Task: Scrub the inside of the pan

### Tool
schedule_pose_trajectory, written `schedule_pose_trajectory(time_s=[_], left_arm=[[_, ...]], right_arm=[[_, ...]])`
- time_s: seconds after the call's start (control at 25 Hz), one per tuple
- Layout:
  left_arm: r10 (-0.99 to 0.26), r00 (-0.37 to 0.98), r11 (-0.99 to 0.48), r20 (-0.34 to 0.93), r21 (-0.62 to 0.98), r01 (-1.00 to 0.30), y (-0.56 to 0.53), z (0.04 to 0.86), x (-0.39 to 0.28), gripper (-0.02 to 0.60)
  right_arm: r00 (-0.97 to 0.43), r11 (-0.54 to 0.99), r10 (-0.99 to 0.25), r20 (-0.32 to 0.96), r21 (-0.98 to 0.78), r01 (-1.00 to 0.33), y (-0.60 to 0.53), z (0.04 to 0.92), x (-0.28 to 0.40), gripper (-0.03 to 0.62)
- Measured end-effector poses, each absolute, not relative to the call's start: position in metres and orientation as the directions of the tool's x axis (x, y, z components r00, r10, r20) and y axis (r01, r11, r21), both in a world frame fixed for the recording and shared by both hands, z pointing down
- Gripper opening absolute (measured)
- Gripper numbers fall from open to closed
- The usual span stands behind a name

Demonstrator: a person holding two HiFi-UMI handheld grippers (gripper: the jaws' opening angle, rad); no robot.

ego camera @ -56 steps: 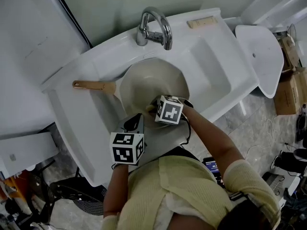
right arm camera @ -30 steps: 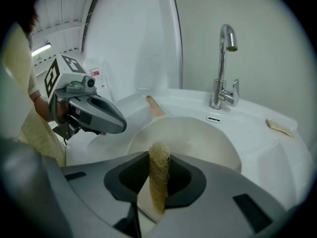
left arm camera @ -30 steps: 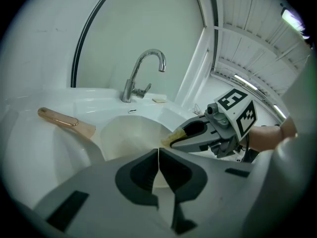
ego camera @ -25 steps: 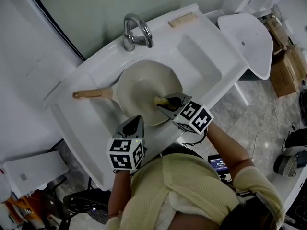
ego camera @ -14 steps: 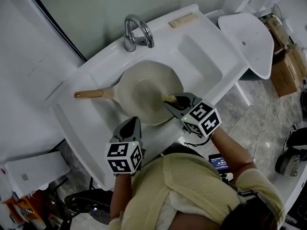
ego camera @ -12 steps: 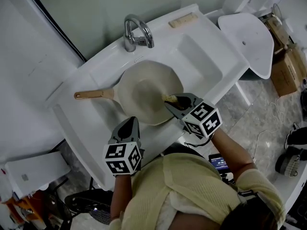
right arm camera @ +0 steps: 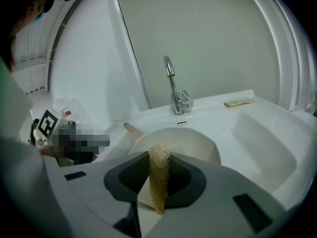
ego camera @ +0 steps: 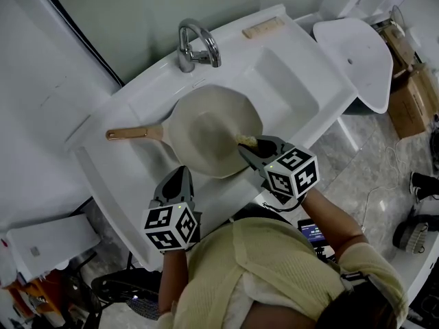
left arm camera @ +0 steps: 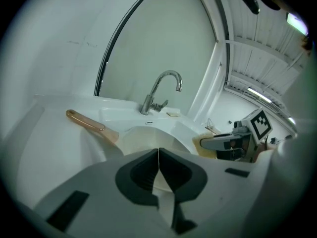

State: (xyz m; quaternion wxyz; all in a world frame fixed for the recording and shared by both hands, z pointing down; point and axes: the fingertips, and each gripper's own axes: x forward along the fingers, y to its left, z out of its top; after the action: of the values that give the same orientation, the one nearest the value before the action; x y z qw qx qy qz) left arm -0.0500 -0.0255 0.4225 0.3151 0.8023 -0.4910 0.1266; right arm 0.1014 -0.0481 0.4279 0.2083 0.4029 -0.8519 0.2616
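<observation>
A cream pan [ego camera: 206, 125] with a wooden handle [ego camera: 134, 134] lies in the white sink [ego camera: 116, 177], its handle pointing left. My right gripper [ego camera: 251, 145] is shut on a tan loofah scrubber [ego camera: 246, 141], which sits at the pan's near-right rim. In the right gripper view the scrubber [right arm camera: 158, 177] stands upright between the jaws, with the pan [right arm camera: 185, 140] just beyond. My left gripper [ego camera: 177, 175] hovers over the sink's front edge, just short of the pan, shut on nothing. In the left gripper view its jaws meet, and the pan [left arm camera: 143, 135] lies ahead.
A chrome faucet [ego camera: 195, 43] rises behind the pan. A small tan bar [ego camera: 264, 27] lies on the sink's back rim. A shallow drain section [ego camera: 291, 81] adjoins the basin on the right. A white lid [ego camera: 350, 53] and cardboard boxes [ego camera: 411, 81] stand further right.
My right gripper has drawn the scrubber from the pan's middle toward its near-right rim. My left gripper has slipped a little back and to the left.
</observation>
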Motion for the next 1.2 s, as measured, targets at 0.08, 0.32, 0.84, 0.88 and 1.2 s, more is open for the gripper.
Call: schedule_pose_trajectory(time_s=[0.08, 0.32, 0.84, 0.88, 1.2], left_arm=[[-0.712, 0.477, -0.312, 0.516, 0.377, -0.872, -0.025, 0.424, -0.052, 0.057], [-0.733, 0.433, -0.262, 0.524, 0.370, -0.891, -0.024, 0.425, -0.062, 0.057], [-0.731, 0.428, -0.259, 0.532, 0.363, -0.895, -0.021, 0.428, -0.062, 0.057], [-0.731, 0.428, -0.261, 0.531, 0.362, -0.895, -0.021, 0.427, -0.062, 0.057], [-0.720, 0.435, -0.275, 0.540, 0.354, -0.894, -0.022, 0.427, -0.057, 0.057]], right_arm=[[-0.594, 0.524, -0.576, 0.562, -0.304, -0.796, -0.048, 0.429, 0.101, 0.087], [-0.593, 0.499, -0.574, 0.565, -0.332, -0.800, -0.049, 0.431, 0.102, 0.087], [-0.594, 0.500, -0.564, 0.574, -0.335, -0.799, -0.045, 0.435, 0.102, 0.086], [-0.594, 0.500, -0.564, 0.574, -0.335, -0.799, -0.044, 0.434, 0.102, 0.086], [-0.597, 0.497, -0.560, 0.574, -0.344, -0.797, -0.045, 0.435, 0.102, 0.086]])
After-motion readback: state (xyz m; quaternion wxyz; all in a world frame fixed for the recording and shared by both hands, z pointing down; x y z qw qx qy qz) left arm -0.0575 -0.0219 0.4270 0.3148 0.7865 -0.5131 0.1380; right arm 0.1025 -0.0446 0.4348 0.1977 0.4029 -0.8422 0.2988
